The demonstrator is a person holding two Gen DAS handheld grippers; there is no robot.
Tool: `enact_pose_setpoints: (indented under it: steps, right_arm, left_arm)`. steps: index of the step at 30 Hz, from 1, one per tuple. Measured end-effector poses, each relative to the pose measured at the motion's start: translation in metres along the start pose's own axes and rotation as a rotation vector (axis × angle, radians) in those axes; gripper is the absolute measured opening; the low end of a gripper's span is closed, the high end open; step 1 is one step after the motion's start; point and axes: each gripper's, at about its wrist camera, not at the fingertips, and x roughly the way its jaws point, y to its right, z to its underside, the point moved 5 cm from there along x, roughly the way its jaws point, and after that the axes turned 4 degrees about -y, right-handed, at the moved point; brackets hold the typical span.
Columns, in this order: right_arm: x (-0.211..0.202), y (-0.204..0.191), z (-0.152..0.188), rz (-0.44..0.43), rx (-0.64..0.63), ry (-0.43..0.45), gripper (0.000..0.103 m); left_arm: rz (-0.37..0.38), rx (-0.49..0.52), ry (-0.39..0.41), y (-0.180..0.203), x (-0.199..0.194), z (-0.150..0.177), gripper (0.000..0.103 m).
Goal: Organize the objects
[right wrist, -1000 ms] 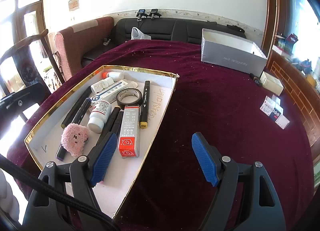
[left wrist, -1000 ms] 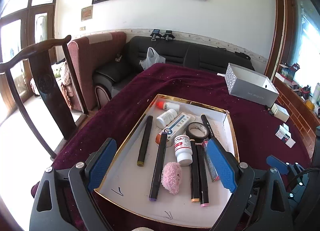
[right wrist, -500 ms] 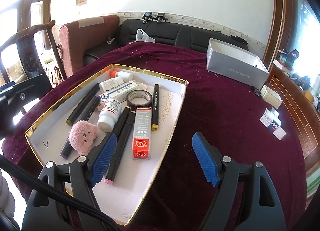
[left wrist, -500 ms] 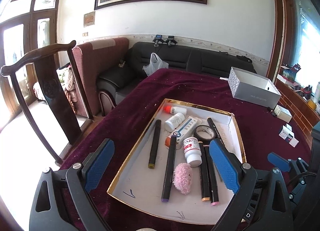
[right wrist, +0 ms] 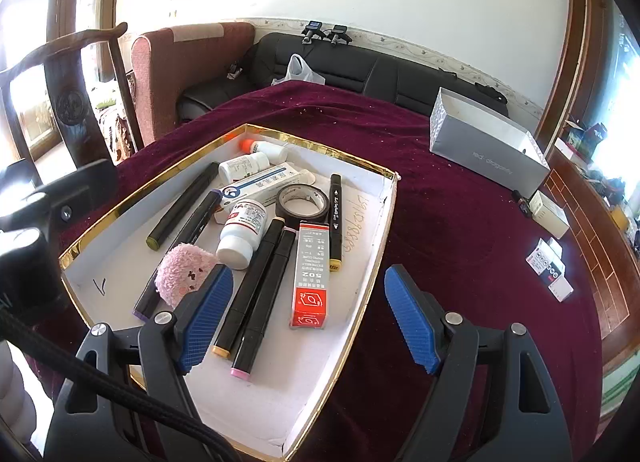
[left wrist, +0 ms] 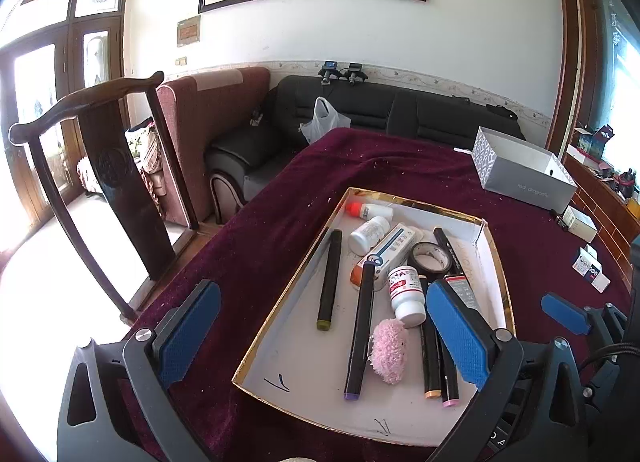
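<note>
A white tray with a gold rim (left wrist: 416, 204) (right wrist: 320, 148) lies on the dark red tablecloth. In it are several black markers (left wrist: 329, 278) (right wrist: 256, 286), a pink plush (left wrist: 390, 350) (right wrist: 182, 274), a white pill bottle (left wrist: 406, 292) (right wrist: 242, 230), an ointment tube (right wrist: 264, 184), a black tape roll (right wrist: 303, 204) and a red and grey glue box (right wrist: 311, 274). My left gripper (left wrist: 322, 332) hovers open over the tray's near left part and holds nothing. My right gripper (right wrist: 308, 318) is open too. It straddles the tray's right wall above the glue box and touches nothing.
A grey open shoebox (left wrist: 520, 178) (right wrist: 484, 154) stands at the far right of the table. Small white boxes (right wrist: 550, 270) lie near the right edge. A dark wooden chair (left wrist: 100, 158) stands left of the table, with sofas behind.
The right gripper has slid left, so its fingers now hang more over the tray. The left gripper has hardly moved. Both stay open and the tray's contents lie as before.
</note>
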Motion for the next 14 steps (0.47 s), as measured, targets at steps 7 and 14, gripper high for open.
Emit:
enact_pose_setpoints:
  steps: [7, 14]
  right_arm:
    - [0.002, -0.004, -0.005, 0.010, -0.010, 0.005, 0.079]
    - [0.008, -0.005, -0.005, 0.003, -0.005, -0.014, 0.079]
  left_arm:
    - [-0.013, -0.014, -0.017, -0.009, 0.007, 0.003, 0.101]
    - [-0.042, -0.001, -0.023, -0.012, 0.013, 0.003, 0.101]
